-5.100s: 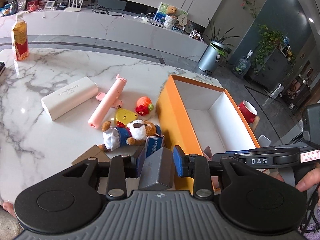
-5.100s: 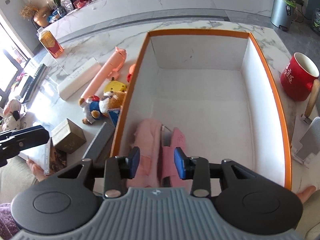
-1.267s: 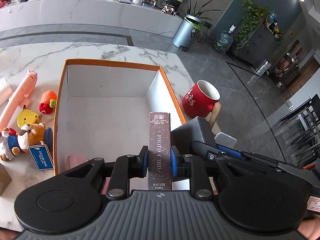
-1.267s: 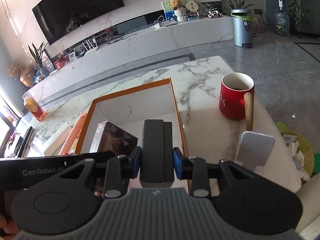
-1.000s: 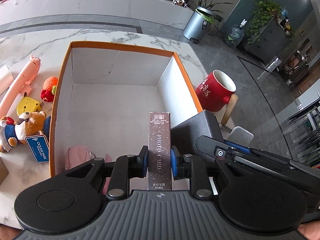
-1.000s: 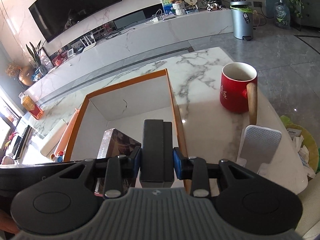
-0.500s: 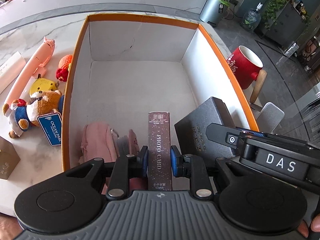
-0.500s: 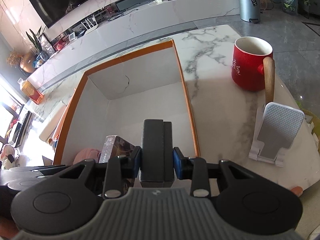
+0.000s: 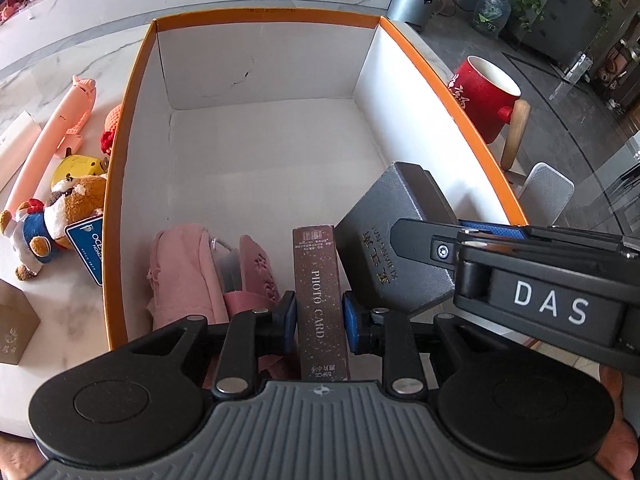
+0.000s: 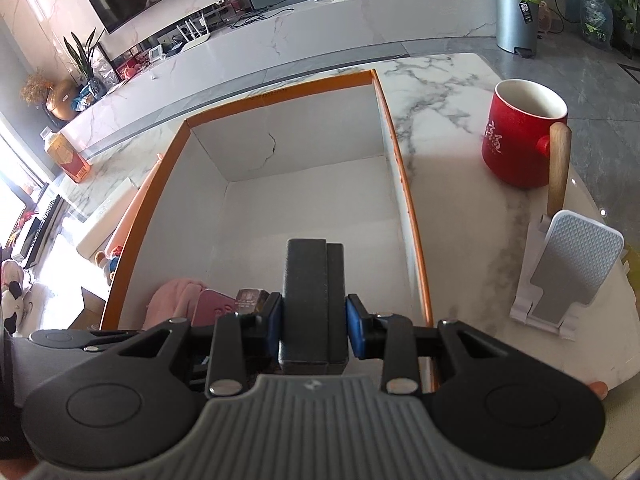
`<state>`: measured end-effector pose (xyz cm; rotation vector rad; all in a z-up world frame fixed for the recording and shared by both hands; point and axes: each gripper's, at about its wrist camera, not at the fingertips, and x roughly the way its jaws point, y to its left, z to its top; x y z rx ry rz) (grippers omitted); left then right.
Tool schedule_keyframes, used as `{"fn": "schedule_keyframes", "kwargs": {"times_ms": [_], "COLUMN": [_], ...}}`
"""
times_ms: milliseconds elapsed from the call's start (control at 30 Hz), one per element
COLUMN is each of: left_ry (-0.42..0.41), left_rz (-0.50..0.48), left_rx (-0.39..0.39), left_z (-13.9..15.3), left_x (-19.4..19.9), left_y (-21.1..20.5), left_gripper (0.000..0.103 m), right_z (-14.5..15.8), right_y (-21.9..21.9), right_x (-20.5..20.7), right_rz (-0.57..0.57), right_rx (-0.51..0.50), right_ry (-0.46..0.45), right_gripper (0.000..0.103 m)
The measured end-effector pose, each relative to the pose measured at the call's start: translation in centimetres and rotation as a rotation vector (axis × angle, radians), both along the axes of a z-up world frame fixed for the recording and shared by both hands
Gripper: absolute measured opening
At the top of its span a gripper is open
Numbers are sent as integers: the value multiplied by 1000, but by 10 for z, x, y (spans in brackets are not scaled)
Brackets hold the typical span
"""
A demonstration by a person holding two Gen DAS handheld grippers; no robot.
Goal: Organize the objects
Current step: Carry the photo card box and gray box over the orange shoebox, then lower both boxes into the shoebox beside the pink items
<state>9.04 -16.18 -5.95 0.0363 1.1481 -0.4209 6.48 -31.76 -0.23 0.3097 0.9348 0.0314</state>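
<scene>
An orange-rimmed white box (image 9: 132,92) stands open on the marble table. My left gripper (image 9: 319,316) holds a brown "PHOTO CARD" box (image 9: 320,280) upright, low over the box's near end; its jaws are opening, and the pads still touch the card box. Just right of it, my right gripper (image 10: 314,326) is shut on a dark grey box (image 10: 314,292), also seen tilted (image 9: 384,232) over the near right corner. A pink pouch (image 9: 184,276) lies inside at the near left.
Left of the box lie a plush bear (image 9: 52,220), a pink pig-shaped stick (image 9: 52,136), a yellow toy (image 9: 78,166) and a small brown carton (image 9: 12,328). On the right stand a red mug (image 10: 520,140) and a grey phone stand (image 10: 568,272). A drink bottle (image 10: 66,156) stands far left.
Both grippers have sunk toward the near end of the orange box with their boxes. The pink pouch has come into full view beside the card box.
</scene>
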Motion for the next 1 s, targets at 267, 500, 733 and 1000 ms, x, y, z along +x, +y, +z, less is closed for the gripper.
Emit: {"fn": "schedule_keyframes", "kwargs": {"times_ms": [267, 500, 733, 1000], "left_ry": [2, -22, -164, -188], "left_rz": [-45, -91, -92, 55], "left_rx": [-26, -73, -100, -137], "left_z": [3, 28, 57, 54], "left_x": [-4, -16, -30, -9], "left_y": [4, 21, 47, 81], "left_gripper": [34, 49, 50, 50], "right_z": [0, -2, -2, -20], "right_y": [4, 14, 26, 37], "right_x": [2, 4, 3, 7], "right_rz": [1, 17, 46, 38], "right_rx": [-20, -96, -125, -140], "right_ry": [16, 59, 82, 144], "right_gripper": [35, 35, 35, 36]}}
